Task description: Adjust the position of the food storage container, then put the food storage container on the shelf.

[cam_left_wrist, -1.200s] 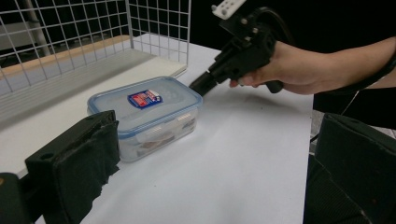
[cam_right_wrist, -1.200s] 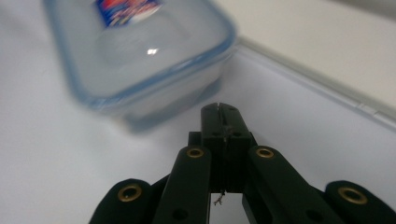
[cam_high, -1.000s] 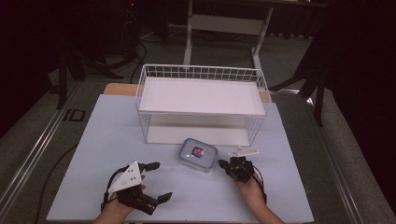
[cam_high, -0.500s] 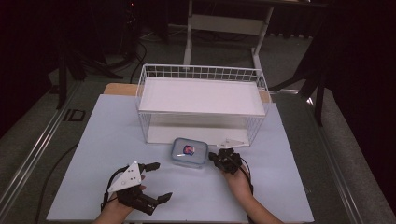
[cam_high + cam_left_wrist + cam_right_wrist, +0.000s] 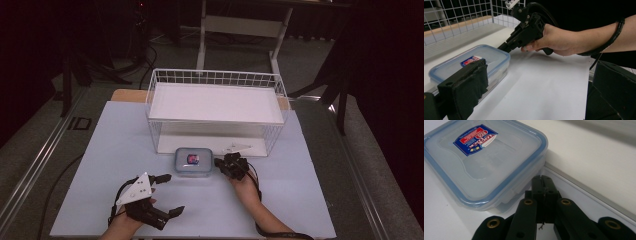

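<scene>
Two tools: one in each hand, both low over the white bench (image 5: 300, 200), hands coming in from the near edge.
Box: a clear plastic food box (image 5: 193, 162) with a blue-rimmed lid and a red and blue sticker on top. It sits flat on the bench, just in front of the wire basket's near side, lid on.
Right tool: right tool (image 5: 220, 163) has its jaws pressed together with nothing between them, pretty clear in the right gripper view, where the closed tip (image 5: 543, 185) sits right at the box's corner (image 5: 534, 157). Touching or just a hair off, I can't tell. From the left gripper view the right tool (image 5: 503, 47) points down at the box's far edge (image 5: 499, 53).
Left tool: left tool (image 5: 172, 194) is near the front edge of the bench, well apart from the box, jaws spread wide and holding nothing. One padded jaw is big and close in its own camera, with the box behind it.
Basket: white wire basket (image 5: 280, 92) with a white floor, standing at the back half of the bench, long side facing the person.
Cables: a black cable (image 5: 257, 182) loops around the right wrist.
</scene>
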